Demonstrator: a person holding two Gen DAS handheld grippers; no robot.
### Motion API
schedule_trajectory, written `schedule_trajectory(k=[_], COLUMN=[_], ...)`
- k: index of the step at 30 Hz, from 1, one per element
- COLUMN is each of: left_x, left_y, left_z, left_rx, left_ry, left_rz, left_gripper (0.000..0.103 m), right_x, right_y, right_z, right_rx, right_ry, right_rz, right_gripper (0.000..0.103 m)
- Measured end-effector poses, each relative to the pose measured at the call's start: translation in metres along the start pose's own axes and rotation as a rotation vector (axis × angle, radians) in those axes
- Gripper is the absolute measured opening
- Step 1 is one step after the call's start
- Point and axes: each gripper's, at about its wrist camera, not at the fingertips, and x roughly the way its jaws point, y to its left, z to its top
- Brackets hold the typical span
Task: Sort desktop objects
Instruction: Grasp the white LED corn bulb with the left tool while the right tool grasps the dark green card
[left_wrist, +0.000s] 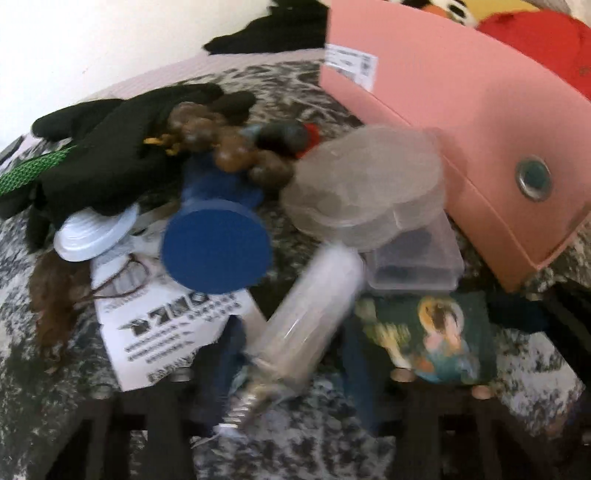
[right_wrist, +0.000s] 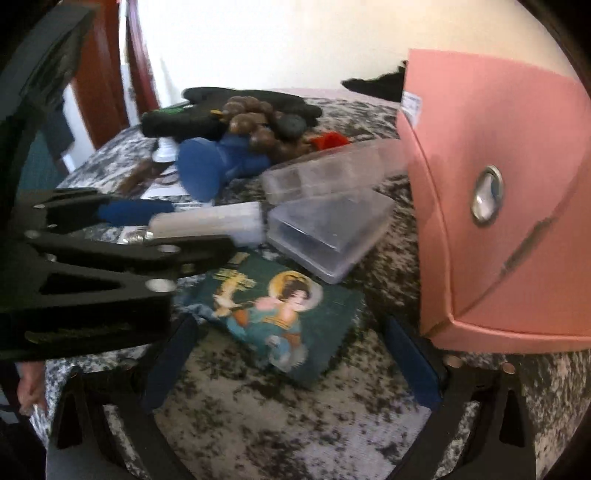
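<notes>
Mottled surface (right_wrist: 295, 424) remains cluttered; sorting looks barely started. Left gripper (left_wrist: 291, 354) jaws grip clear tube (left_wrist: 310, 314) near pink box (right_wrist: 498, 221). Right gripper (right_wrist: 295, 365) jaws wide, empty.

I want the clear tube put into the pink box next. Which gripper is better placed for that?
Left: the left gripper already has its fingers around the clear tube. The right gripper is open and empty, over the illustrated pouch, though nearer the pink box.
</notes>
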Motion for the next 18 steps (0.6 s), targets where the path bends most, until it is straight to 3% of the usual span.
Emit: schedule_trajectory(k=[2, 3, 5, 13, 18], left_x=[-0.003, -0.006, -0.013, -0.047, -0.056], left_y=[-0.005, -0.004, -0.002, 0.004, 0.004], left_z=[-0.007, -0.010, -0.018, -0.044, -0.059], left_rx=[0.008, -0.003, -0.034, -0.089, -0.129], left_ry=[-0.003, -0.004, 0.001, 0.010, 0.020], left_rz=[-0.005, -0.013, -0.018, 0.019, 0.043], left_gripper=[0.032, 0.032, 0.031, 0.031, 0.031], right_x=[-0.004, -0.006, -0.010, -0.042, -0.071], right_y=[0.006, 0.009, 0.012, 0.000, 0.003], right_z=[0.001, 0.000, -0.003, -0.017, -0.020], right_rx=[-0.039, -0.050, -0.057, 0.037, 0.021], right_ry=[-0.006, -0.006, 0.001, 0.006, -0.025], right_rz=[0.000, -0.003, -0.005, 0.087, 0.142], right_gripper=[0.039, 0.032, 0.000, 0.000, 0.000])
